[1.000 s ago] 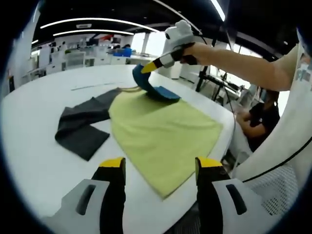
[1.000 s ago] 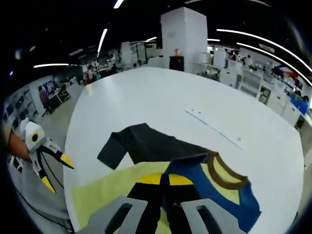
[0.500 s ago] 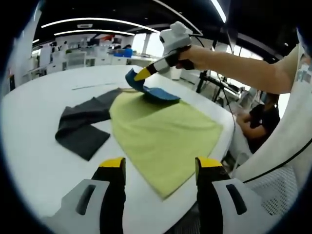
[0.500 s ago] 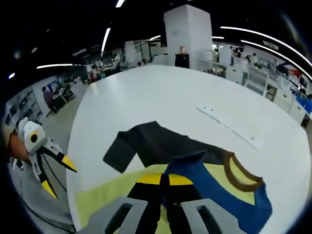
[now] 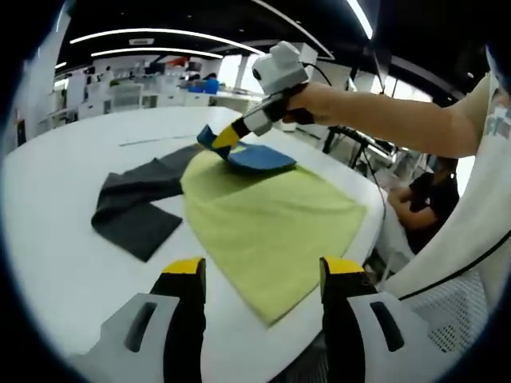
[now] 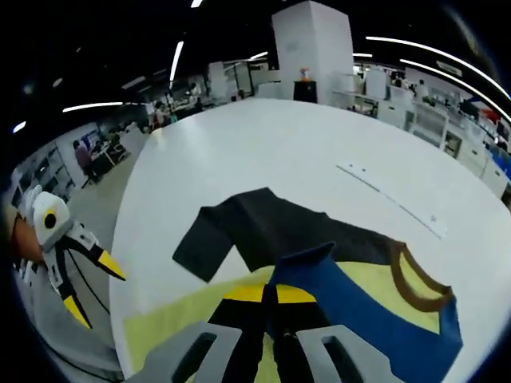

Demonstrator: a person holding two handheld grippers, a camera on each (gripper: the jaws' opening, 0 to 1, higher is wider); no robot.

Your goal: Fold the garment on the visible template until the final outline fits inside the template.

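Note:
A yellow-green shirt (image 5: 271, 223) lies flat on the white table (image 5: 56, 167). Its dark grey sleeve (image 5: 132, 207) is spread to the left and its blue sleeve (image 5: 259, 158) is folded onto the body at the far end. My right gripper (image 5: 226, 140), held in a hand, is shut on the blue sleeve's edge low over the shirt. In the right gripper view the jaws (image 6: 267, 297) pinch the blue sleeve (image 6: 359, 311), beside the brown collar (image 6: 415, 279) and grey sleeve (image 6: 263, 231). My left gripper (image 5: 263, 271) stands open, clear of the shirt's near hem, also visible as the left gripper (image 6: 84, 279).
A thin pale strip (image 6: 391, 203) lies on the table beyond the shirt, the same strip (image 5: 152, 142) showing in the left gripper view. The table's edge runs close past the shirt's right side, where a seated person (image 5: 423, 195) is. Desks and shelves stand far behind.
The right gripper has carried the blue sleeve's edge down and leftward over the shirt, so the sleeve lies flatter on the yellow-green body. The left gripper has stayed put.

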